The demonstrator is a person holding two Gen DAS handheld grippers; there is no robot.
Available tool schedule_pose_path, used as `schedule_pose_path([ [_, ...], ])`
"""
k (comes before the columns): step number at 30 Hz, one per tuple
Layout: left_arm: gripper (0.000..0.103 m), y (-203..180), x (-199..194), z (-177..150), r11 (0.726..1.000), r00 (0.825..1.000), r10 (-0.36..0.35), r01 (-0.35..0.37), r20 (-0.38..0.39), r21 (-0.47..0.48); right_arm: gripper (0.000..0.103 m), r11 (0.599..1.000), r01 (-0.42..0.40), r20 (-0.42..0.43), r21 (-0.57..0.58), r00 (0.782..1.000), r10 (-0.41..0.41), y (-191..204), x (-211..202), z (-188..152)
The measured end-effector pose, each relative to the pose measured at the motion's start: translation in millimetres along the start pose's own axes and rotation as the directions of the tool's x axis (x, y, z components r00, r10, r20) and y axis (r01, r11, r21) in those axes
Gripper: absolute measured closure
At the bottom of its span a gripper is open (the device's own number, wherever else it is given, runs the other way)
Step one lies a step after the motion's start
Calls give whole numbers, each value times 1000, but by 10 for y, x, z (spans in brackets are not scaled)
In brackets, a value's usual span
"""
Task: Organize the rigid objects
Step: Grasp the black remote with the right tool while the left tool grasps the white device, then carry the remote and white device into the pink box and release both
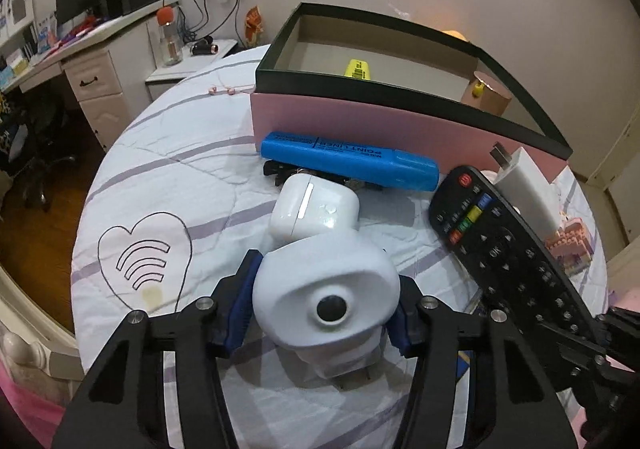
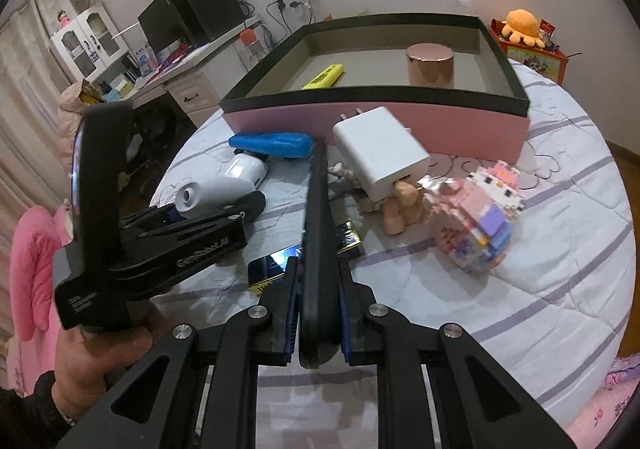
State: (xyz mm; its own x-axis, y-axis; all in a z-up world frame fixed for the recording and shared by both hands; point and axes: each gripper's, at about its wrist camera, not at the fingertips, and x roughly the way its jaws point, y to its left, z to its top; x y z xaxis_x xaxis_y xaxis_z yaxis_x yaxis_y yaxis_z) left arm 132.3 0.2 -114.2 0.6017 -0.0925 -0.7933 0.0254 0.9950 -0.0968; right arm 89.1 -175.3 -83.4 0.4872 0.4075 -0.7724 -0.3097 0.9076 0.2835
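Note:
My left gripper is shut on a white rounded gadget with a dark round lens, held just above the quilt; it also shows in the right wrist view. My right gripper is shut on a black remote control, held on edge; its button face shows in the left wrist view. A pink box with a black rim stands behind, also in the right wrist view. It holds a yellow highlighter and a copper cylinder.
On the quilt lie a blue highlighter, a white earbud case, a white charger, a pink brick figure, a small tan figurine and a shiny dark packet. A desk stands far left.

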Motion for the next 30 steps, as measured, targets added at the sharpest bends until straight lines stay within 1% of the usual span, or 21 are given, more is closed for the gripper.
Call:
schedule_pose_path([
  [7,48,52,-117,-38,999,999,-43,43,-7,-10,87,1000,-9,2,11,1000,9,18,1,18],
  [11,48,90,-236,-59,999,999,-49,49,3,-10,88,998,-49,15,50,999,48,-32,-59,17],
  [19,48,59,-488,-15,998,997,-68,68,49,4,89,996,-66,52,56,997,63,40,-191,32],
  [26,48,20,-580,28,997,995,-73,72,70,17,89,996,-59,88,59,995,54,106,-272,26],
  [30,48,-23,-700,157,997,992,-74,71,103,34,89,998,-55,122,42,991,49,163,-395,91],
])
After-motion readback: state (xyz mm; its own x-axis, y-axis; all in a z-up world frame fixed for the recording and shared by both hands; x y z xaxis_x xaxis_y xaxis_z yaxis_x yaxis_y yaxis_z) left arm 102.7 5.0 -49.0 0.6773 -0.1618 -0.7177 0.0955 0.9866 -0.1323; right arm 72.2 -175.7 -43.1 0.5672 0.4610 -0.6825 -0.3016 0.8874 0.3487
